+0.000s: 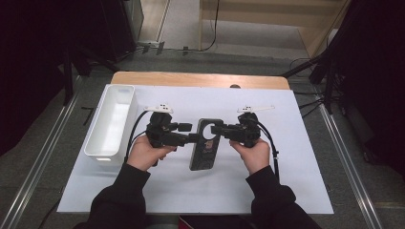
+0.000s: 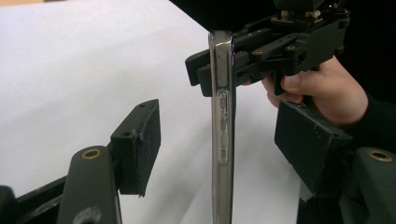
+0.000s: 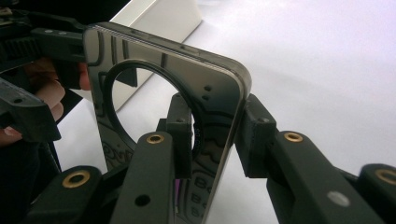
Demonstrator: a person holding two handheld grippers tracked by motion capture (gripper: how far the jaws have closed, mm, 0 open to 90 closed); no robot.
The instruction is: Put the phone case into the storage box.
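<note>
Gripping: dark glossy phone case with a round cut-out (image 1: 205, 143), clamped near its upper end between the fingers of the right gripper (image 1: 220, 130)
Left gripper (image 1: 193, 138): fingers (image 2: 137, 147) spread wide on either side of the case edge, pads clear of it, nothing held
Case position: held on edge over the white sheet (image 1: 157, 186) covering the desk, between both hands
Alongside: white rectangular plastic bin (image 1: 111, 121), well apart on the left of the sheet
</note>
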